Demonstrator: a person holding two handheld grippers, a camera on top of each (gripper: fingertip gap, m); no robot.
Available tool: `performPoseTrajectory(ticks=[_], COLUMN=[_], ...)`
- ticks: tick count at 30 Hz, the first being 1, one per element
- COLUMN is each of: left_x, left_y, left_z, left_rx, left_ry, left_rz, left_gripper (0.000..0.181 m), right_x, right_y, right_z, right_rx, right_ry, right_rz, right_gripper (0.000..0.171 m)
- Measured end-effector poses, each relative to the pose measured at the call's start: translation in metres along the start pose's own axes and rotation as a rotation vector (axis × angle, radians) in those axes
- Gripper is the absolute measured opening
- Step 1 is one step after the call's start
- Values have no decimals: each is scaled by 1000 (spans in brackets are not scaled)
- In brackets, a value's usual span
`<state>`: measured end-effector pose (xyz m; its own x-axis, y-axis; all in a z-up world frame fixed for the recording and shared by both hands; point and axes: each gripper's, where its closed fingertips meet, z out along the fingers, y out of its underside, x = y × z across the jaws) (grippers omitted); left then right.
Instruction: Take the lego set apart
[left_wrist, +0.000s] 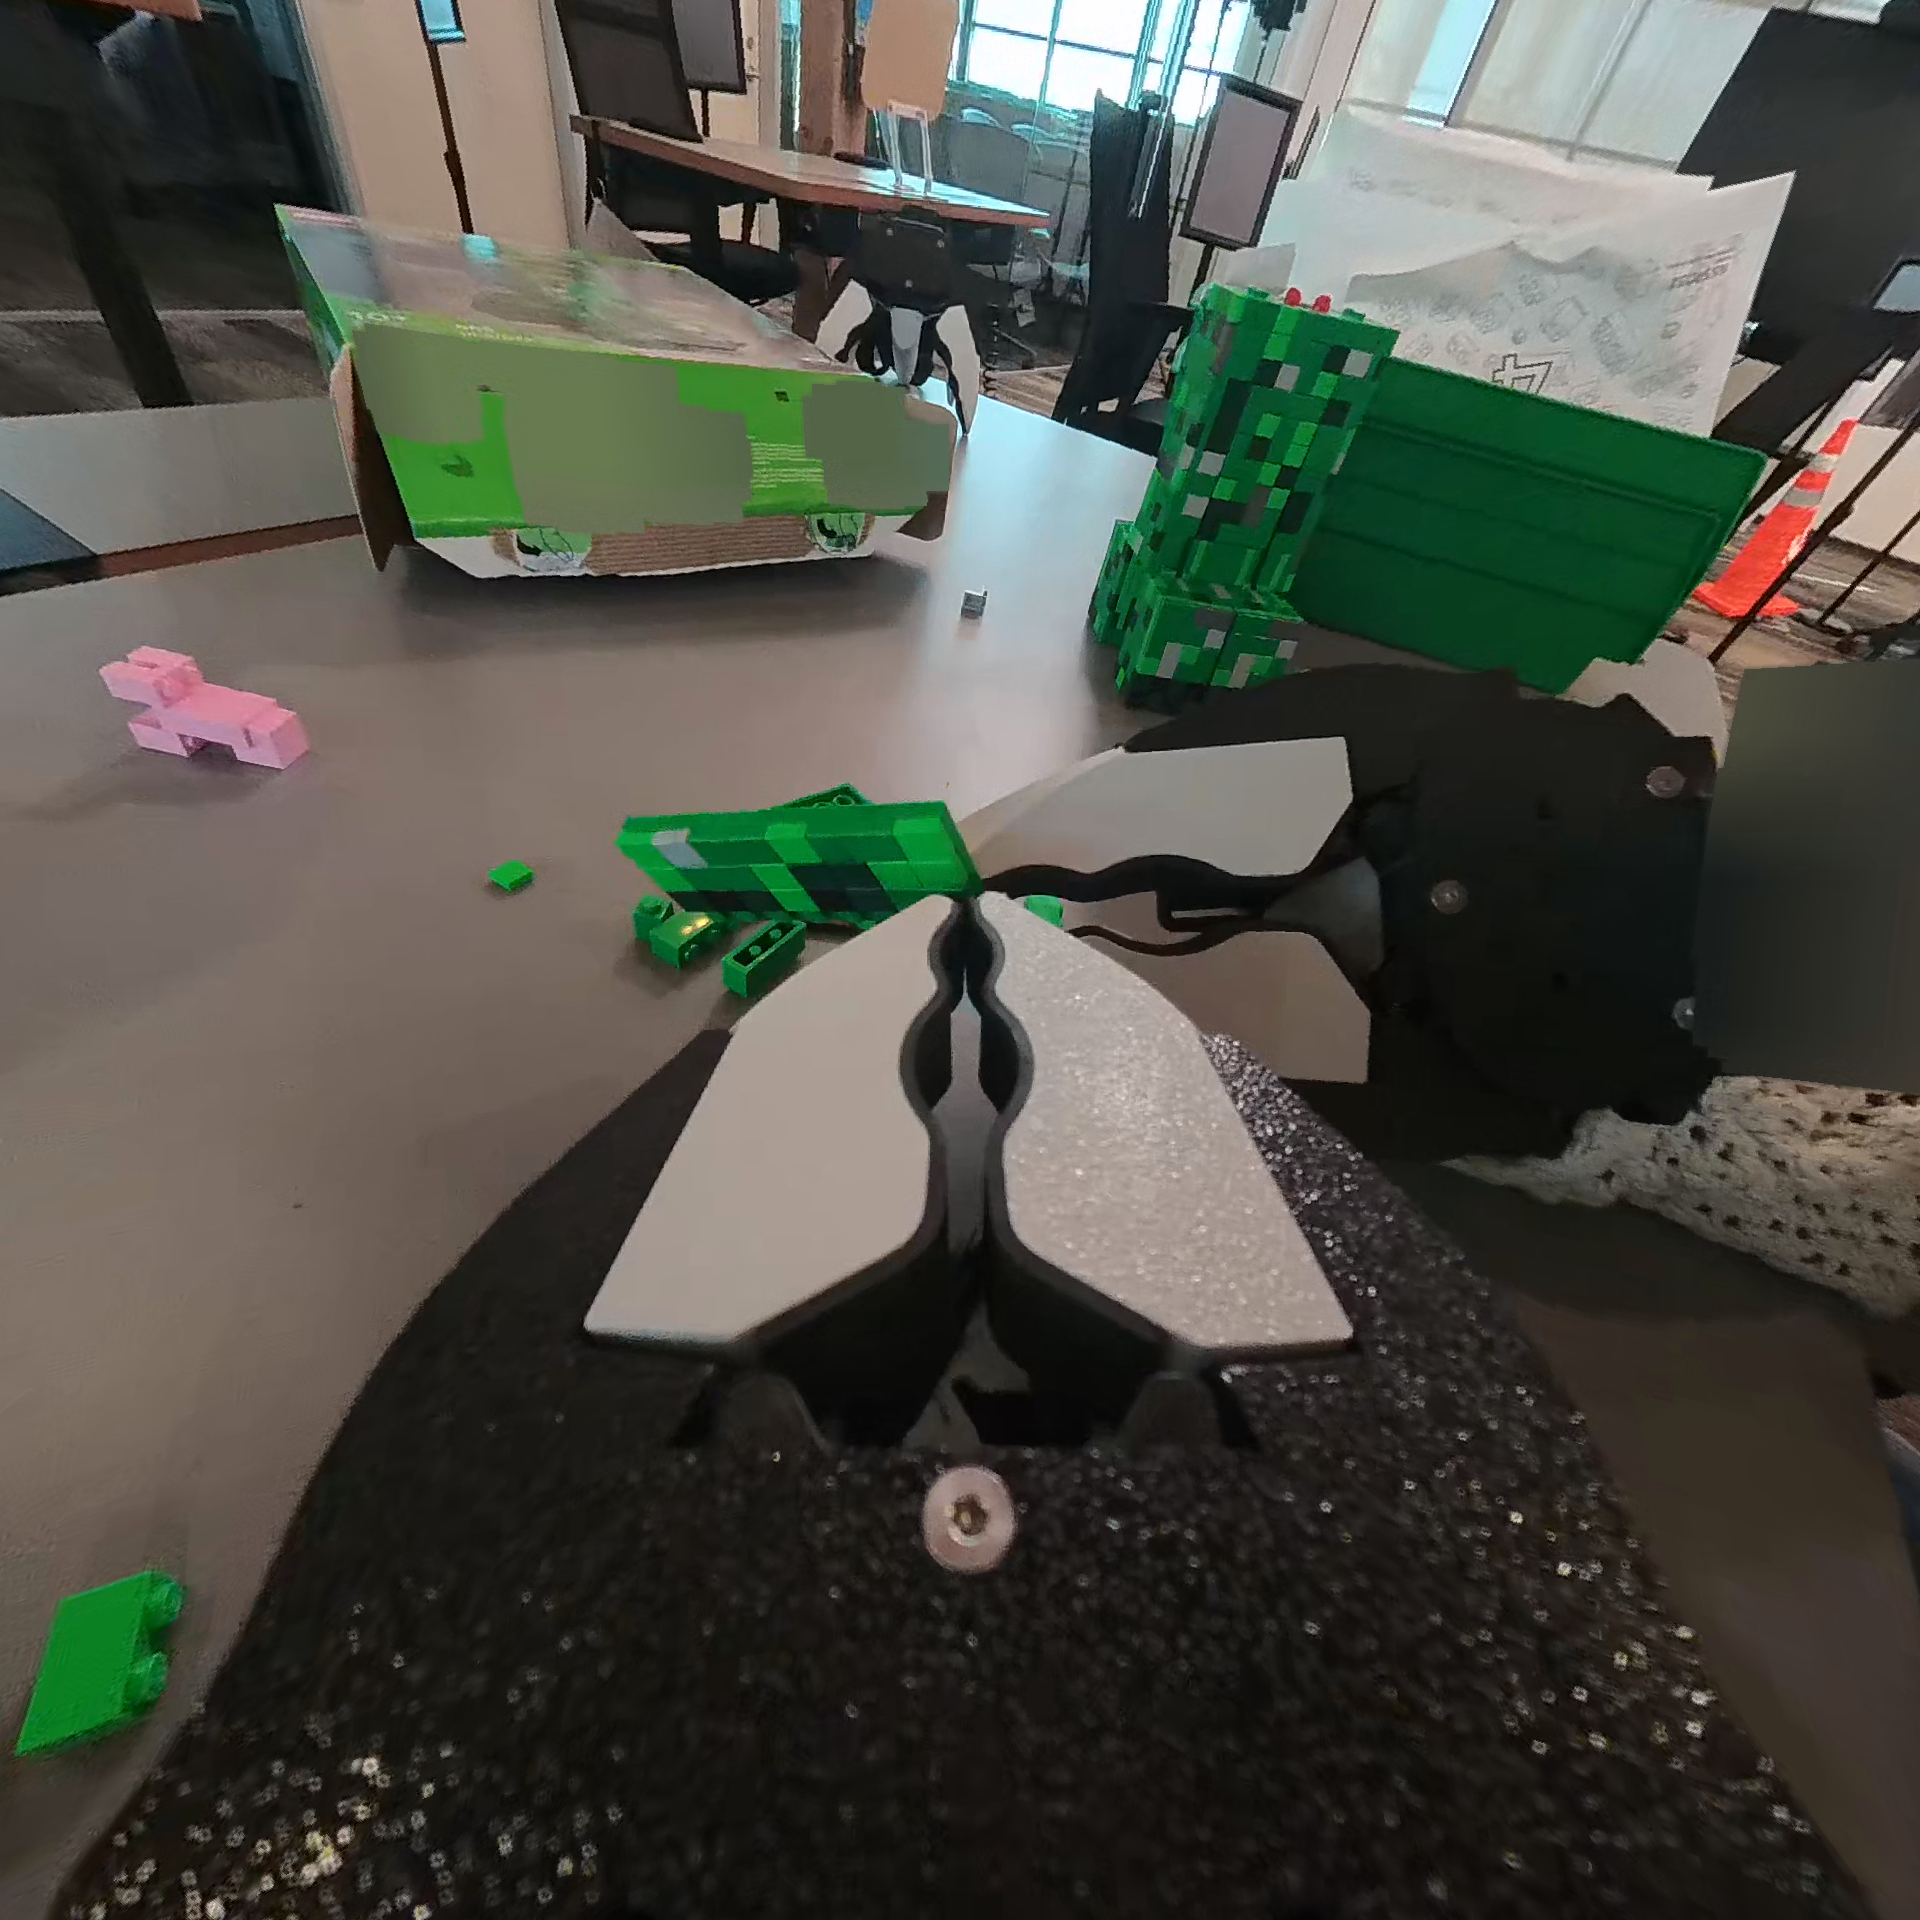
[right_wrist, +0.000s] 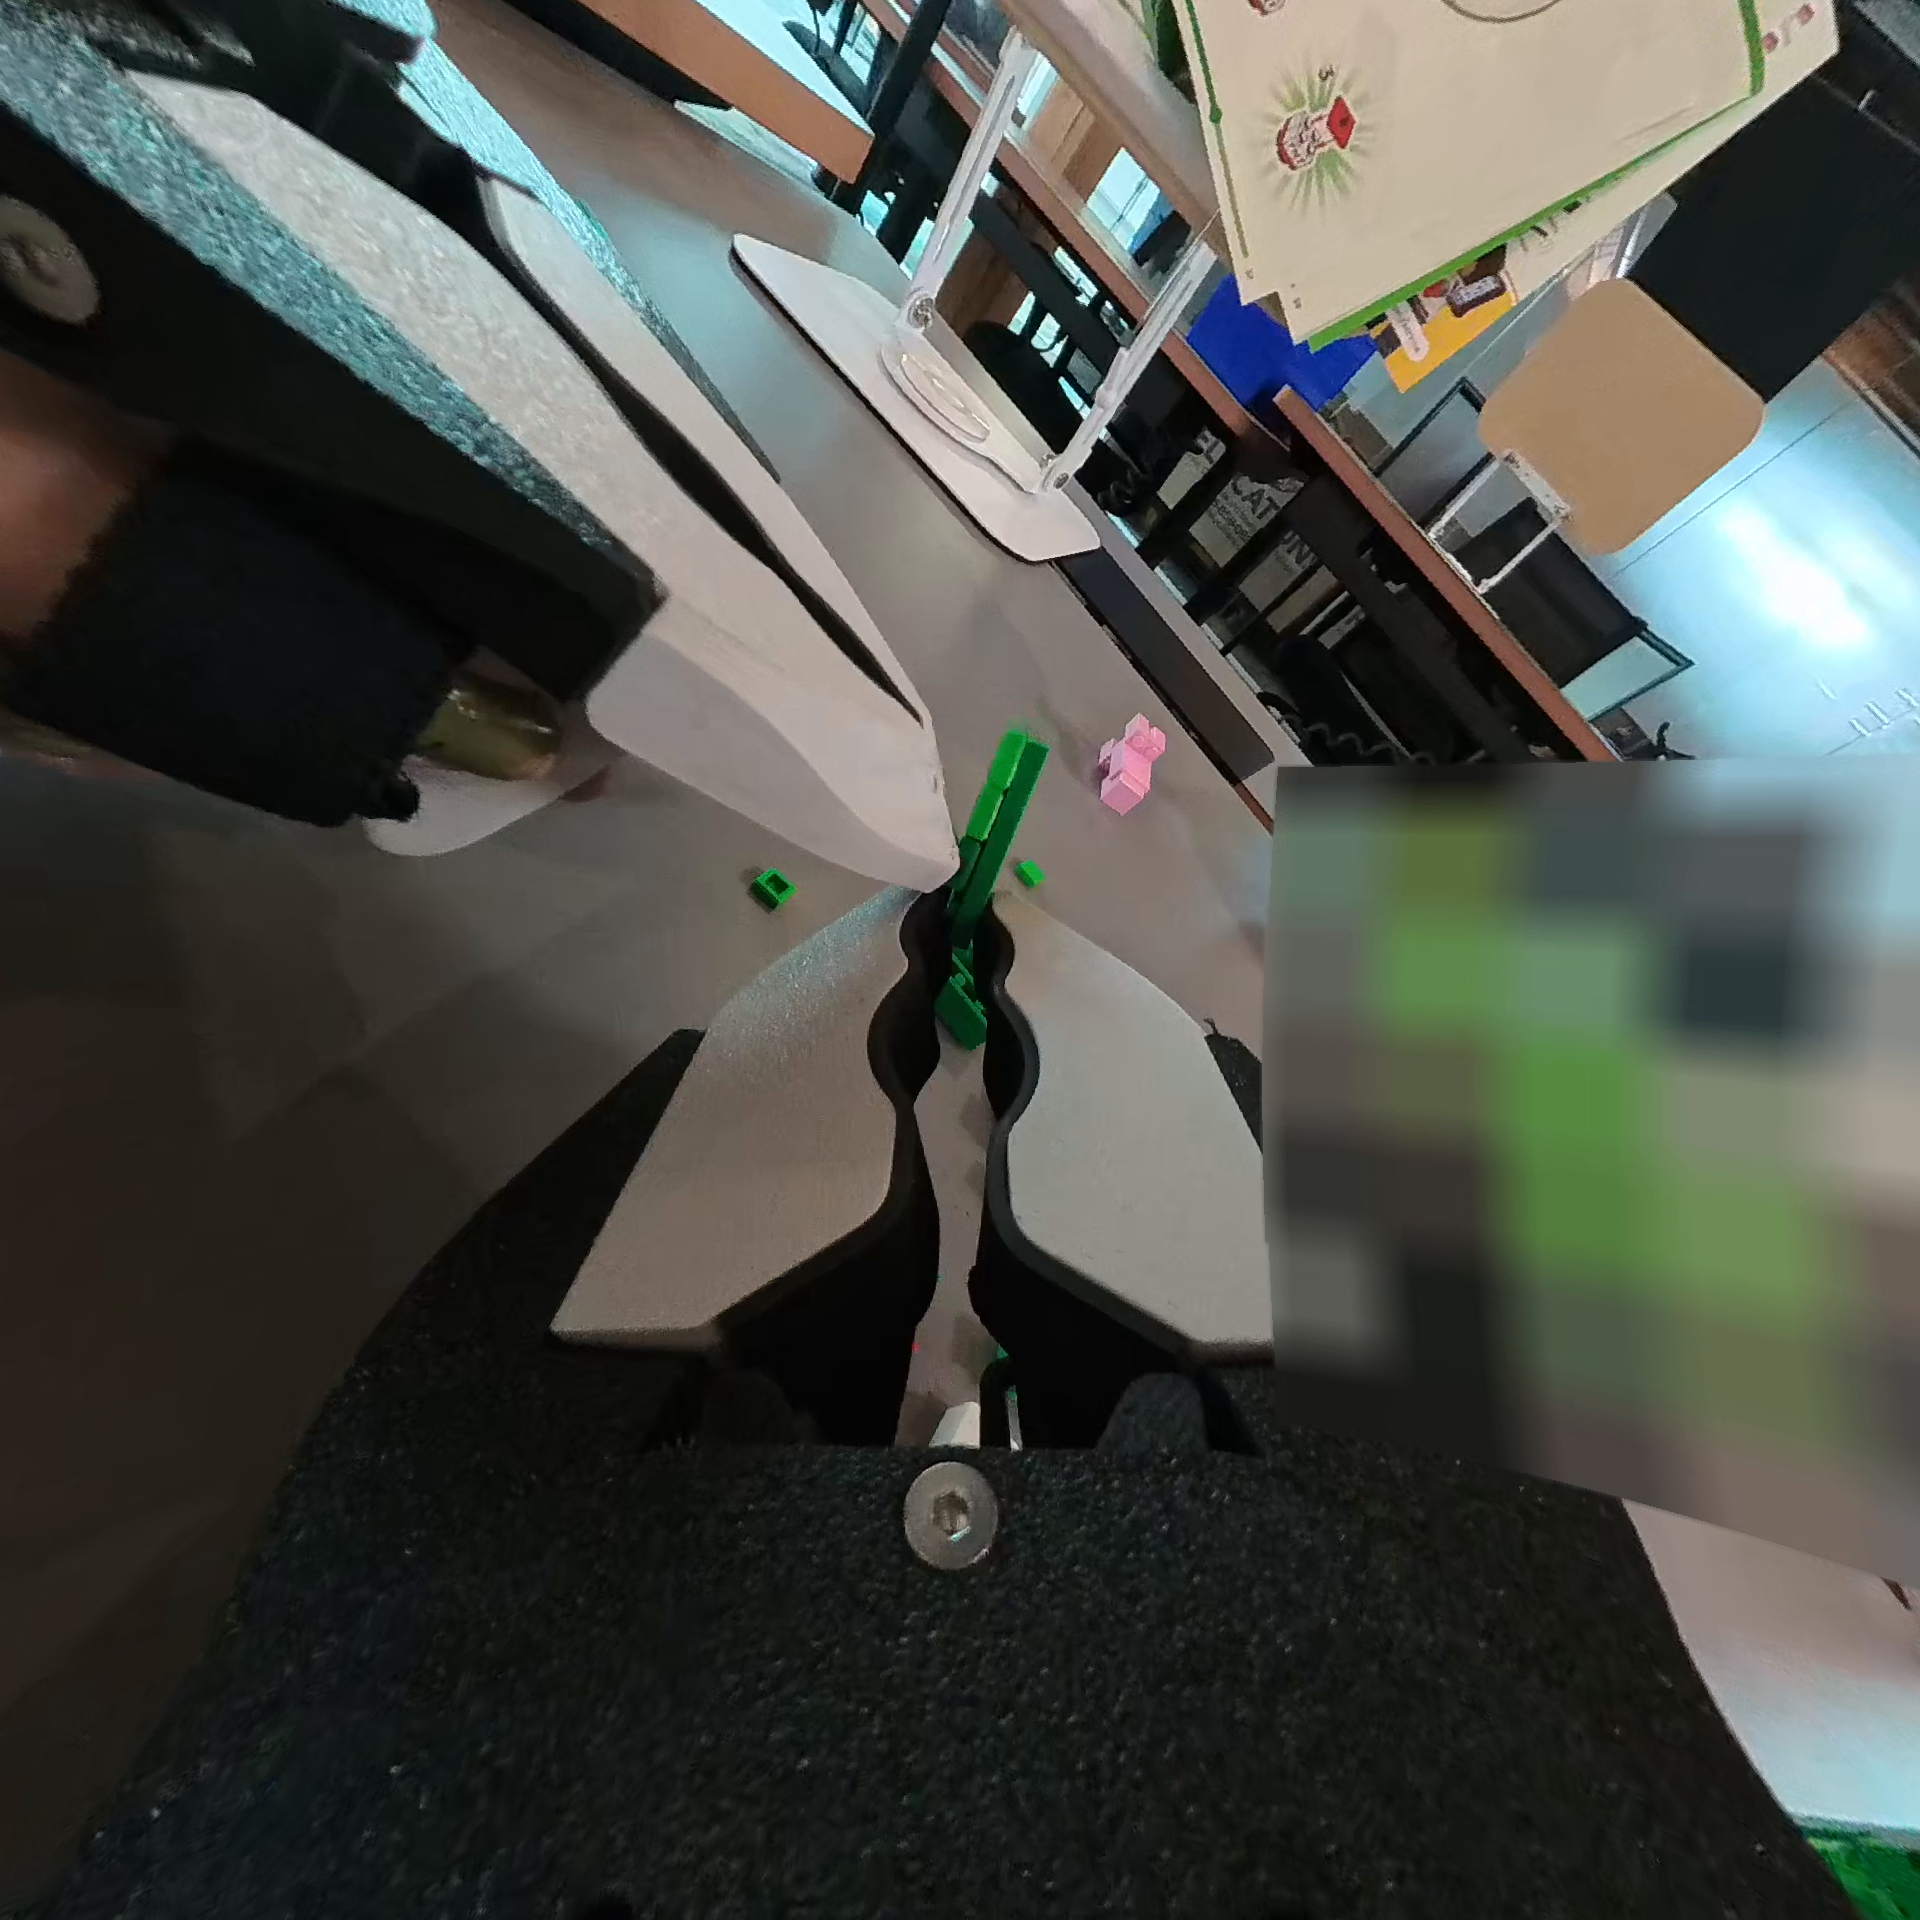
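Note:
A flat green lego panel (left_wrist: 800, 862) of mixed green and dark tiles is held on edge just above the grey table (left_wrist: 416, 1091). My right gripper (right_wrist: 971, 925) is shut on the panel (right_wrist: 997, 821), which shows edge-on between its pads. In the left wrist view the right gripper (left_wrist: 992, 888) reaches in from the right and grips the panel's right end. My left gripper (left_wrist: 964, 920) is shut, with its tips at the panel's lower right corner. In the right wrist view the left gripper's tip (right_wrist: 935, 862) touches the panel's side. I see nothing between its pads.
Loose green bricks (left_wrist: 717, 935) lie under the panel, a small tile (left_wrist: 510, 876) to the left and a brick (left_wrist: 99, 1662) near me. A pink pig (left_wrist: 203, 717), the green box (left_wrist: 623, 416), a creeper figure (left_wrist: 1236, 499) and a green bin (left_wrist: 1507, 540) stand farther off.

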<state>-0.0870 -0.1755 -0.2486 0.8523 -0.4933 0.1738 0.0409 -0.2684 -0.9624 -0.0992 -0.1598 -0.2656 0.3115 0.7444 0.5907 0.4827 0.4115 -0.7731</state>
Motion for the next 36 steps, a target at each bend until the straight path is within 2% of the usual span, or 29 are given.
performPoseTrajectory(ticks=[3,5,8,12,16,23,33,34,36], left_x=[-2,-12,-23,-8,7,-2,-5,-16,-25], left_y=[0,0,-4,-3,1,0,2,4,4], left_z=[1,0,-5,-2,2,1,2,2,0], left_rx=[2,16,64,40,8,15,3,-8,4], left_ry=[-34,-100,-70,-11,100,2,-25,-99,-82], left_rz=[-18,-86,-231,-153,-167,-143,-142,-160,-257], left_gripper=[0,0,0,0,0,0,0,0,0], right_x=[1,3,1,3,3,2,1,2,-1], right_y=[2,1,0,4,4,5,6,4,-9], right_z=[1,1,0,2,2,3,4,2,-4], right_rx=[-15,-9,-4,-24,-28,-44,-47,-32,49], right_ry=[11,17,27,25,27,30,17,18,32], right_rz=[-2,3,-29,-6,-19,-37,-23,-18,-58], right_gripper=[3,3,3,3,3,3,3,3,3])
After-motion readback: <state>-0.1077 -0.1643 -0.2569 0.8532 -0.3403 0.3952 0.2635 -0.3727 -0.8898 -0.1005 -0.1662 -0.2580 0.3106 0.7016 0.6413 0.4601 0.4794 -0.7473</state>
